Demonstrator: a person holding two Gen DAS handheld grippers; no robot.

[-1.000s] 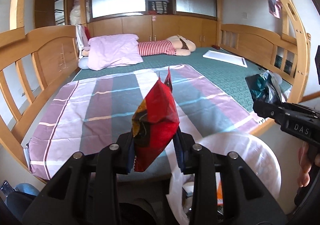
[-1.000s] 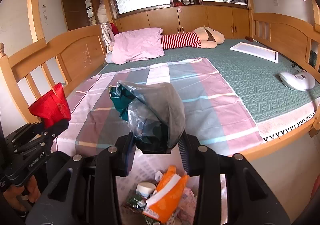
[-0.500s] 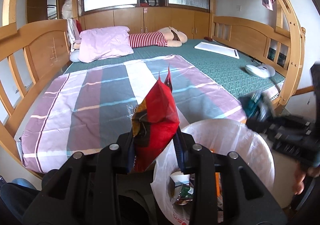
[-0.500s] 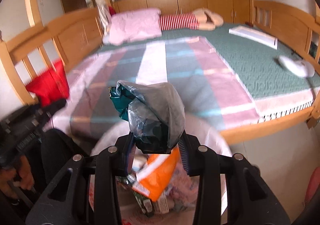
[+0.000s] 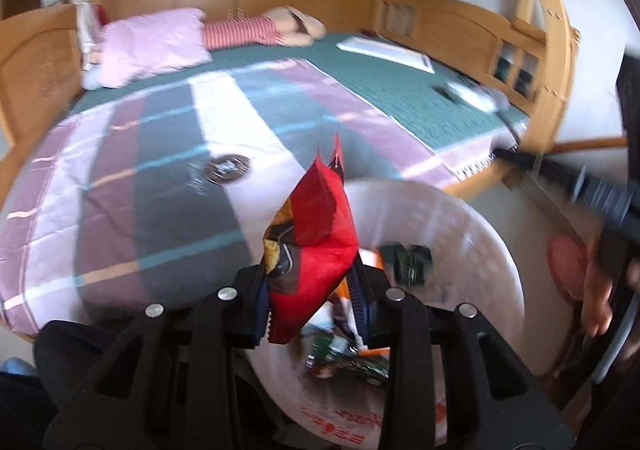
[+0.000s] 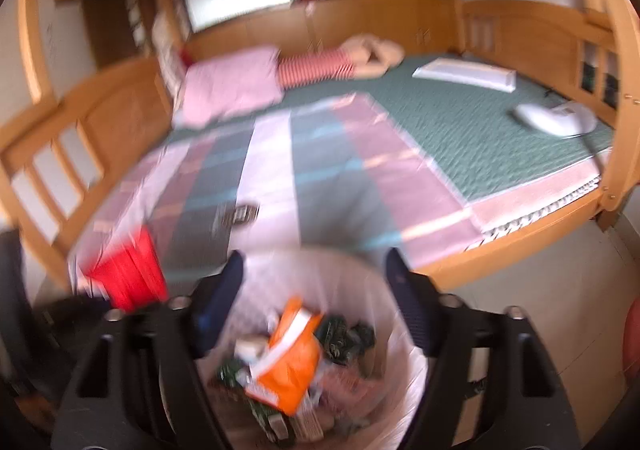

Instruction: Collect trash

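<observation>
My left gripper [image 5: 310, 290] is shut on a red snack bag [image 5: 316, 234], which hangs over the near left rim of a bin lined with a white bag [image 5: 480, 234]. My right gripper [image 6: 316, 266] is above the same bin [image 6: 344, 278]; its jaws are opening and nothing is between them. A dark green and grey wrapper [image 5: 406, 262] is inside the bin, beside an orange packet [image 6: 292, 354] and other trash. In the right wrist view the red snack bag [image 6: 128, 278] shows blurred at the lower left.
The bin stands on the floor against a wooden bed [image 6: 532, 222] with a striped sheet. On the bed lie a small dark round thing [image 5: 226, 169], a white device [image 6: 552, 118], a white board [image 6: 464, 74] and a pink pillow [image 5: 152, 44]. A red stool [image 5: 564, 262] is at the right.
The right gripper's jaws have parted and the dark wrapper has dropped out of them into the bin. Both grippers have tipped down over the bin. The left one still holds the red bag.
</observation>
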